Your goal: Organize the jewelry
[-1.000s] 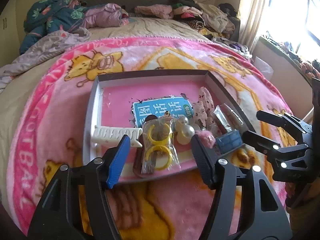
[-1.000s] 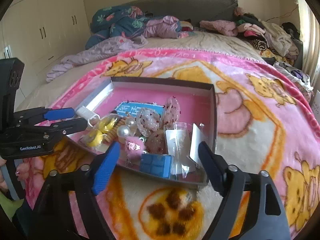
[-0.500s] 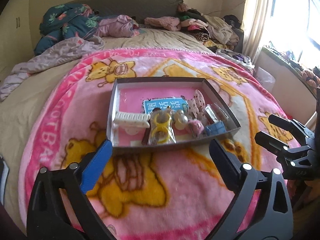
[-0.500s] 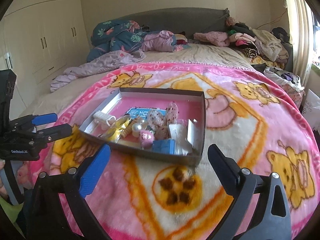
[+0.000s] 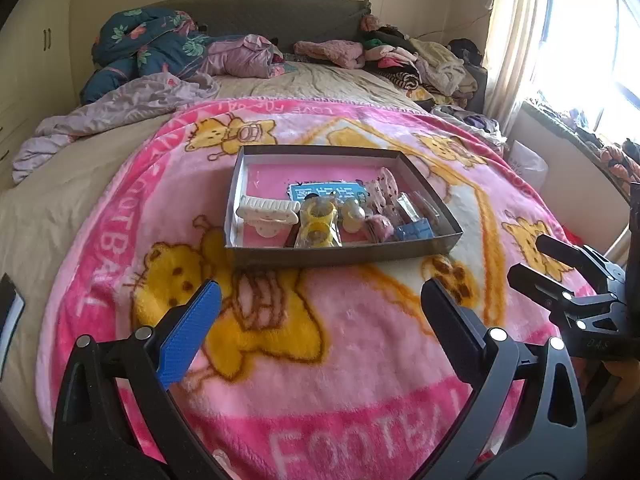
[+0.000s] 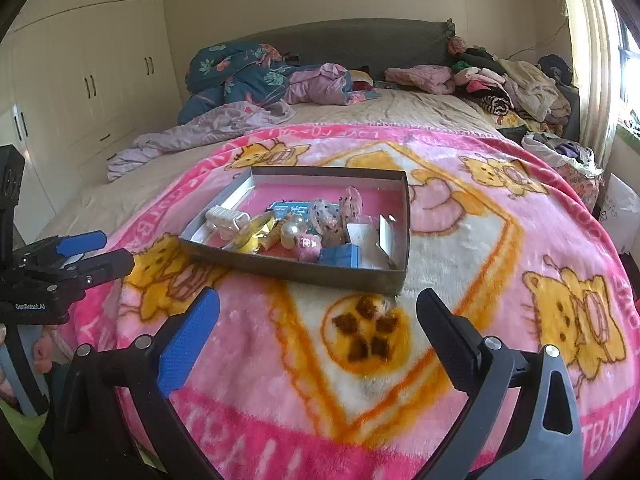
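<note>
Looking along your left claw (image 5: pixel 320 300), you see its fingers spread wide apart with nothing between them, hovering over the pink cartoon blanket (image 5: pixel 340 340) on the bed. The shallow grey box (image 5: pixel 344 250) sits on the blanket just beyond the fingertips, apart from them. Inside it, a white hair clip (image 5: pixel 267 211) lies at the near left, a clear bag of yellow rings (image 5: pixel 318 224) beside it, pearl-like beads (image 5: pixel 354 216) to the right of that, then a pink fuzzy piece (image 5: pixel 380 227) and a small blue box (image 5: pixel 414 231) toward the near right corner. A blue printed card (image 5: pixel 324 192) lies flat behind them. Your right claw (image 5: pixel 532 260) shows at the right edge, its fingers parted and empty.

From your right claw (image 6: pixel 318 308), the fingers also stand wide apart, holding nothing, above the blanket's paw-print patch (image 6: pixel 366 336). The grey box (image 6: pixel 304 270) rests a little beyond, left of centre, with the white hair clip (image 6: pixel 224 216) at its left end, the yellow rings (image 6: pixel 256 232) next, the blue box (image 6: pixel 340 256) near its front wall and clear packets (image 6: pixel 366 236) at the right end. Your left claw (image 6: pixel 104 250) appears at the left edge, fingers parted. Heaped clothes (image 6: pixel 508 76) lie at the far right of the bed.
</note>
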`<state>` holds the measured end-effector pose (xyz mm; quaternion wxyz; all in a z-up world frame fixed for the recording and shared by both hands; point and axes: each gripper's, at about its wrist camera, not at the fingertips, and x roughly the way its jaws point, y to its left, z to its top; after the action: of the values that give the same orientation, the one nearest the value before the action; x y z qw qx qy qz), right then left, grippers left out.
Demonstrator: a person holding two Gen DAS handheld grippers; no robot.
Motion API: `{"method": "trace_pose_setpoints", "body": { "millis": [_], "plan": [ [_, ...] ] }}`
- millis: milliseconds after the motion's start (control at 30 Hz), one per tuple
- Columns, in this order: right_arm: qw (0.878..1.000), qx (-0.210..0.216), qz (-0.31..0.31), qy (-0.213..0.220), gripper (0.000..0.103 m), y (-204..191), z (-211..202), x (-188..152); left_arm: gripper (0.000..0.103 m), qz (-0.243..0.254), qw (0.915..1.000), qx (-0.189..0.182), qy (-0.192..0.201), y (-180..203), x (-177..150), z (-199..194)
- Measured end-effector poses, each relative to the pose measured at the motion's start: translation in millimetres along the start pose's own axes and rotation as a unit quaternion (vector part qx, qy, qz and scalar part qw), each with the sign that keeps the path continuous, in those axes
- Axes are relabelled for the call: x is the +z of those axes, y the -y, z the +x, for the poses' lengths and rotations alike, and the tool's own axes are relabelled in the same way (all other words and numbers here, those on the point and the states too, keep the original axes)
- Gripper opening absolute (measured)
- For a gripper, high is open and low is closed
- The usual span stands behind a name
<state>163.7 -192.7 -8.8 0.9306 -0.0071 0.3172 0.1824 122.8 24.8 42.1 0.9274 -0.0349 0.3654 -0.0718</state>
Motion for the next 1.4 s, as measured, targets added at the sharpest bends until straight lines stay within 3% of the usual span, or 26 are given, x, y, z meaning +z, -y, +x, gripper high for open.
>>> {"method": "trace_pose_setpoints", "body": {
  "millis": [1400],
  "plan": [
    [1.0, 0.003, 0.001, 0.0, 0.096, -0.8, -5.7, -9.2, 0.091, -0.003, 1.0, 0.004, -0.001, 1.4, -12.6, -11.7]
  ]
}}
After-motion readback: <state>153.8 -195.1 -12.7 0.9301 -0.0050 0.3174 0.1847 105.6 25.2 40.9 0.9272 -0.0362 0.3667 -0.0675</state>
